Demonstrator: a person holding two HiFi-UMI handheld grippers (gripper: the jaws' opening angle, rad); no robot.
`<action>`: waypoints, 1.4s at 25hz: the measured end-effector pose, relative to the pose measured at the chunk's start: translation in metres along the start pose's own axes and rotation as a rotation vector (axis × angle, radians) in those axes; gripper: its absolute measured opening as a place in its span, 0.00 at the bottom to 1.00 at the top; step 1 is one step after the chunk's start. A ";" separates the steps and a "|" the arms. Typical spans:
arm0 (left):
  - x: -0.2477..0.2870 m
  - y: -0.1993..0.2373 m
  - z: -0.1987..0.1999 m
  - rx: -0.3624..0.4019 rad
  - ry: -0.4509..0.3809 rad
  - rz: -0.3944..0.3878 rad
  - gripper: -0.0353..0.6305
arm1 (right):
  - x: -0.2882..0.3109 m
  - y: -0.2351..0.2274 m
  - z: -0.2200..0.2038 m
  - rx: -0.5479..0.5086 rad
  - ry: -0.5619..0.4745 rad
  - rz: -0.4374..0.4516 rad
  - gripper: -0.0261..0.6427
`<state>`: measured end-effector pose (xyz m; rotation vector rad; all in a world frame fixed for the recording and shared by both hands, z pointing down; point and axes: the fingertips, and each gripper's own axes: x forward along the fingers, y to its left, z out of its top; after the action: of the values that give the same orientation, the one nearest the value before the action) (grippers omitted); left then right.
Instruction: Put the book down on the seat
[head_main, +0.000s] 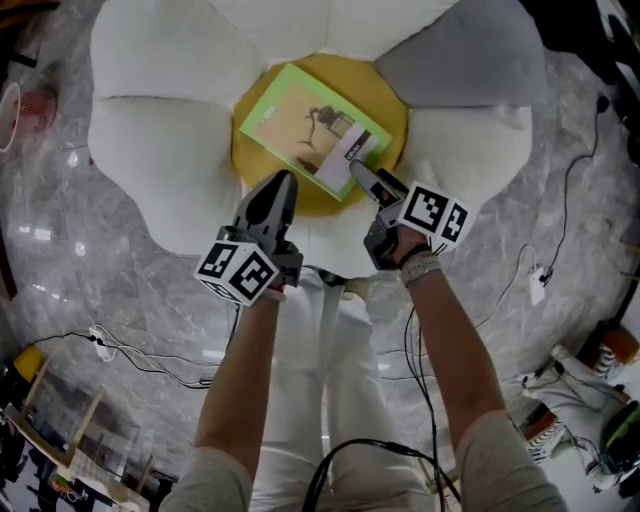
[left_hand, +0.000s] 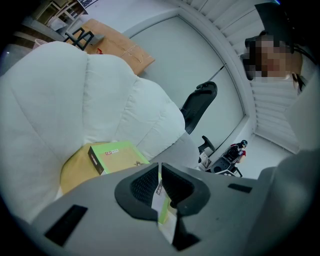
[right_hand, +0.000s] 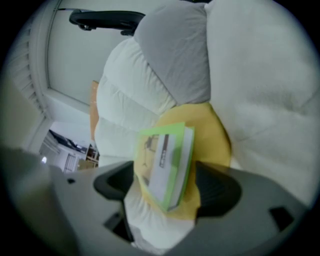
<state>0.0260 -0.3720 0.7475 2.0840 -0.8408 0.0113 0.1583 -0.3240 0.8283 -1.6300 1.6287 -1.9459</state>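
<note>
1. Looking down, I see the green book (head_main: 310, 128) flat on the yellow centre (head_main: 382, 95) of the flower-shaped seat (head_main: 160, 150).
2. My right gripper (head_main: 358, 170) is released, its jaws spread either side of the book's near corner.
3. My left gripper (head_main: 283, 184) is clenched on a paper slip (left_hand: 165, 220) (white, green-edged).

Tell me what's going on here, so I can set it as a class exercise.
A person holds a gripper in each hand over a flower-shaped seat. The green book lies flat on its yellow centre. The right gripper has its jaws apart at the book's near corner, not clamping it. The left gripper is shut on a thin paper slip.
</note>
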 end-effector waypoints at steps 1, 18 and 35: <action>-0.001 -0.002 0.001 -0.001 0.000 0.002 0.12 | -0.001 0.005 0.000 -0.005 0.004 0.007 0.60; -0.028 -0.027 0.036 0.068 -0.001 0.016 0.12 | -0.040 0.085 -0.020 -0.247 0.145 0.146 0.52; -0.042 -0.084 0.067 0.080 -0.024 -0.040 0.12 | -0.105 0.162 -0.005 -0.515 0.085 0.186 0.08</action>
<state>0.0225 -0.3638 0.6327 2.1794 -0.8249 -0.0019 0.1166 -0.3179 0.6394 -1.4781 2.3676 -1.6094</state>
